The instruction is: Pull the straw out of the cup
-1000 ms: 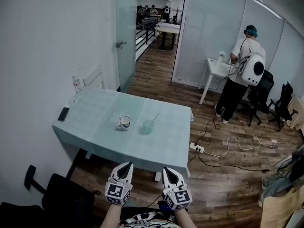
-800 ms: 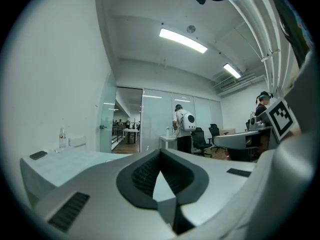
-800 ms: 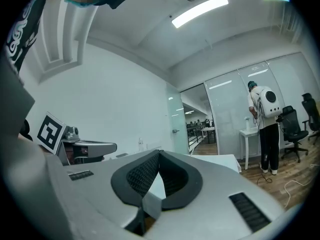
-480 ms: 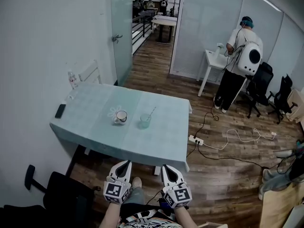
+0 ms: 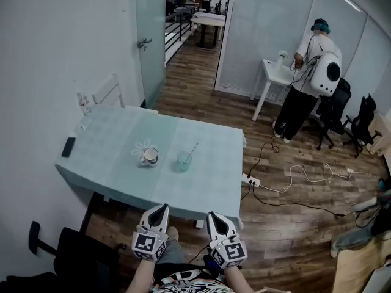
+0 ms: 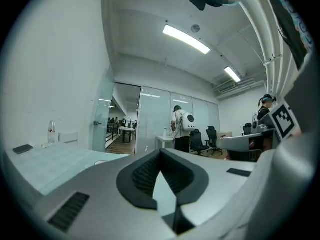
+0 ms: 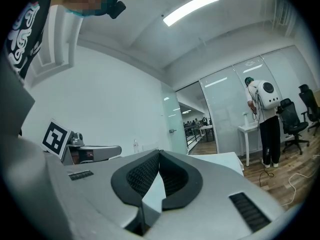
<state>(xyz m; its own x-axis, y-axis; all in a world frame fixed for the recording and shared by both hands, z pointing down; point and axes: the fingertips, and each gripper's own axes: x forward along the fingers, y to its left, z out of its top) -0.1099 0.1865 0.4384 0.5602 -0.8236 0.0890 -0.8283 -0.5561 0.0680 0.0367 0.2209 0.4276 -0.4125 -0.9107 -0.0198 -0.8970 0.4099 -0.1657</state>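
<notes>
Fingers (image 5: 160, 215) pressed together, empty, on my left gripper (image 5: 164, 207) and right gripper (image 5: 212, 215), bottom centre; cup (image 5: 183, 160) holding straw (image 5: 192, 151), mid-frame.

My left gripper (image 5: 163, 208) and my right gripper (image 5: 212, 215) have smooth light grey shells that narrow toward a point. The fingers (image 6: 90, 194) carry black ribbed pads (image 6: 145, 175) on the inner side, shaped with a curved hollow. Each gripper bears a cube (image 5: 146, 244) with black-and-white square markers. I wear a dark shirt (image 5: 183, 283) with a white printed pattern, and a teal and black device (image 7: 102, 1) on my head.
</notes>
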